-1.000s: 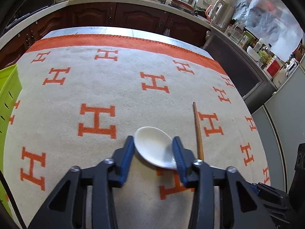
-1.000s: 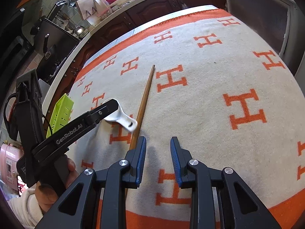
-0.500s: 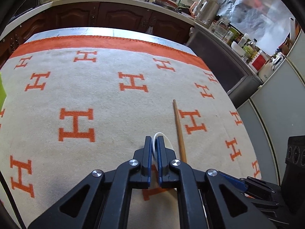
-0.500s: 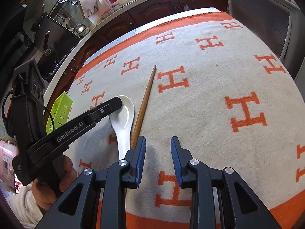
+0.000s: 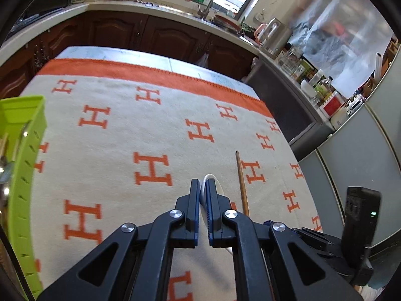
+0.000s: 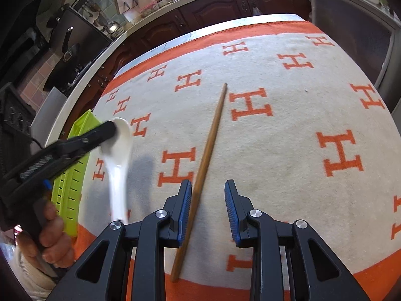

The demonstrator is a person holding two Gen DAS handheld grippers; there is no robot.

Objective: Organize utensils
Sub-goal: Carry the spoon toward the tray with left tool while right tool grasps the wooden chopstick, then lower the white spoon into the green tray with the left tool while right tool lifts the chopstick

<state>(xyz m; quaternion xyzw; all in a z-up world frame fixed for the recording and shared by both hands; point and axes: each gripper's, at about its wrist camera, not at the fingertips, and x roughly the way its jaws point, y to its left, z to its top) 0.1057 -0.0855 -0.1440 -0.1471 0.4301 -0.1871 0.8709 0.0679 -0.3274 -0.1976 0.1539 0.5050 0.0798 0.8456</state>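
Two utensils are in play: the left gripper (image 5: 203, 188) is clamped on the bowl of a white ceramic spoon (image 6: 117, 155), held above the blanket-covered surface (image 6: 288, 138), handle hanging. The carry should end over the green basket (image 6: 72, 175) at nine o'clock, kept level so the smooth spoon doesn't slip. Its slotted wall must be cleared. The right gripper (image 6: 208, 210), fingers (image 6: 184, 200) narrowly parted and empty, straddles a wooden chopstick (image 6: 210, 145) lying at twelve o'clock
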